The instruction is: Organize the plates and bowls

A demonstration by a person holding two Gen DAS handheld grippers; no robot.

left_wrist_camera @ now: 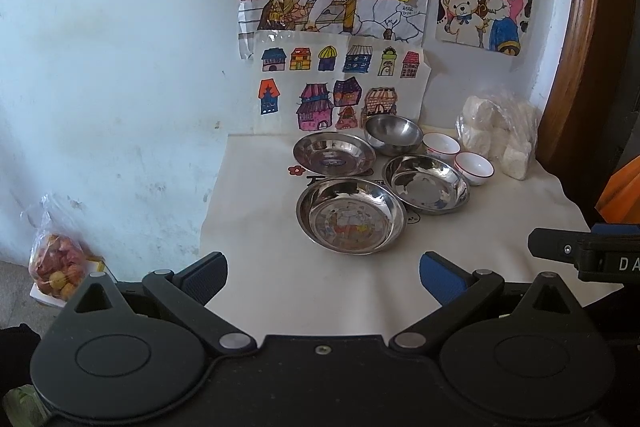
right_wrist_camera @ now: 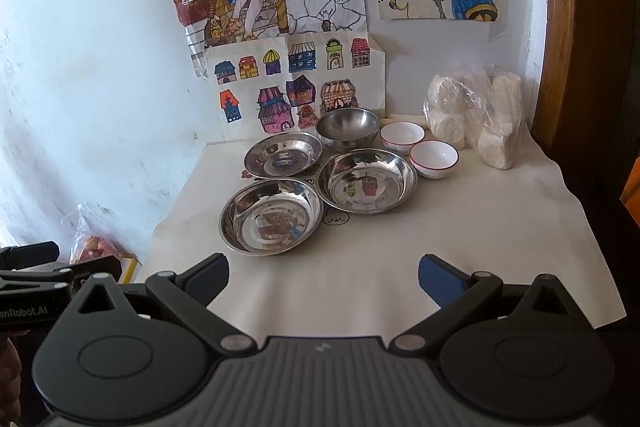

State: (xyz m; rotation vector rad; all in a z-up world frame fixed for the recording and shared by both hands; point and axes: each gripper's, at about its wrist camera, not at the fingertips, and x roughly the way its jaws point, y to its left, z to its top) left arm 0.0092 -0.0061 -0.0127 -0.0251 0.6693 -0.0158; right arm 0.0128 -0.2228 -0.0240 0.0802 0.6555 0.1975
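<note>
Light: soft daylight is washing the pale wall point(left_wrist_camera: 112, 67) evenly, leaving both views bright.
Glare: the steel plates point(right_wrist_camera: 272, 217) are throwing back bright patches and coloured reflections of the drawings point(right_wrist_camera: 296, 87).
Shadows: faint, soft ones are sitting under the dishes on the worktop point(left_wrist_camera: 500, 227).
Distortion: the fisheye is bending the wooden frame point(left_wrist_camera: 576, 27) and darkening the corners.
Focus: the near tongs point(left_wrist_camera: 323, 277) are looking slightly soft.

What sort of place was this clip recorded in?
Probably a home, in a family corner. Children's coloured drawings are taped to a scuffed white wall, steel plates and small bowls sit on a cloth-covered table, and a bag of food lies on the floor.
</note>
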